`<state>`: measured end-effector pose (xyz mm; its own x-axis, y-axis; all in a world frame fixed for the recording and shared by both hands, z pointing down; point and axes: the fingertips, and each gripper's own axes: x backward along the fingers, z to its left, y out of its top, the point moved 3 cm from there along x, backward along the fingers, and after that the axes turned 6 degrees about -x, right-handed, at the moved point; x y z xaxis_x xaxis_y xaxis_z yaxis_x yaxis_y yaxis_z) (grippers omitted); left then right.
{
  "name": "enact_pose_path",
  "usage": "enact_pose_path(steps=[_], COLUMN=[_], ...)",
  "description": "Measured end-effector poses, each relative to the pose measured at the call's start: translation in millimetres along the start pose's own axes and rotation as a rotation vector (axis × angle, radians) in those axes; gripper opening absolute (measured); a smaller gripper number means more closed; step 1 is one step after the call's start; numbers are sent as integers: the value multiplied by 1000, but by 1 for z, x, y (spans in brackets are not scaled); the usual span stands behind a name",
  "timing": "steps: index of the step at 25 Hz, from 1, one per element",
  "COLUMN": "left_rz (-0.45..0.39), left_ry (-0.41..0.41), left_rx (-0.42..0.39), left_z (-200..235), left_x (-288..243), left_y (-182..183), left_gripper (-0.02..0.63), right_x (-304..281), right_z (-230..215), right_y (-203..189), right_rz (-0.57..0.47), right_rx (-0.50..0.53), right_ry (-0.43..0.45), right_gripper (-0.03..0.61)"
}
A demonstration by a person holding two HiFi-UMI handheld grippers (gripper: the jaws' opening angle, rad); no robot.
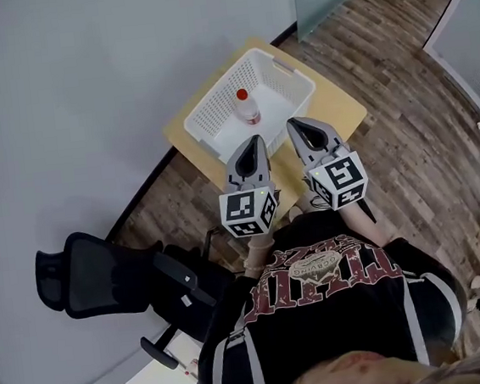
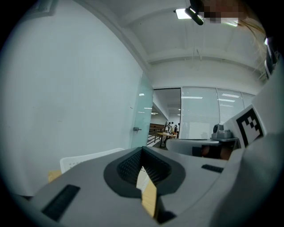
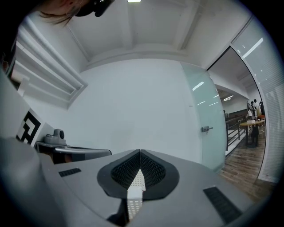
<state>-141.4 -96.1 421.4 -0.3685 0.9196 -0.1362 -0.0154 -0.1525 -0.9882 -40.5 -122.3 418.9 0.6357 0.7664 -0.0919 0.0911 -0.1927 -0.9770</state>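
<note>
A white slotted basket stands on a small wooden table against the wall. Inside it stands a clear bottle with a red cap. My left gripper is held above the table's near edge, jaws shut and empty, tips pointing at the basket. Beside it my right gripper is also shut and empty. In the left gripper view the gripper has its jaws meeting at the tips, with the basket rim beyond. In the right gripper view that gripper is closed, with a strip of basket showing below.
A black office chair stands at the lower left by the wall. Wood flooring spreads to the right. A frosted glass door is along the wall, and people stand far off past it. The person's torso in a dark shirt is below.
</note>
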Motion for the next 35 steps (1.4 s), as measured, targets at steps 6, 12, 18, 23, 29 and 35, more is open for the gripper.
enact_pose_path(steps=[6,12,18,23,29,35], left_rz=[9,12,13,14,24,37], left_ry=[-4,26,82,137,201,247], left_rx=[1,7,12,19,29,39], left_z=[10,11,14,21,26,30], left_x=[-4,-12,-28,-41,-49,-52], left_y=[-2,-3,2,7,6,2], left_gripper=[48,48,48,48,48,48], right_x=[-9,-17,-31,-50,-67,-83], right_z=[-2,-8,-22,-31,-35,-38], right_y=[-5,-6,1,9,10,4], right_rz=[7,18,29,44,71,107], right_rx=[-14,-15,-10,6,18,26], right_ry=[-16,9,58,115,180,228], right_gripper=[17,17,17,17,17,17])
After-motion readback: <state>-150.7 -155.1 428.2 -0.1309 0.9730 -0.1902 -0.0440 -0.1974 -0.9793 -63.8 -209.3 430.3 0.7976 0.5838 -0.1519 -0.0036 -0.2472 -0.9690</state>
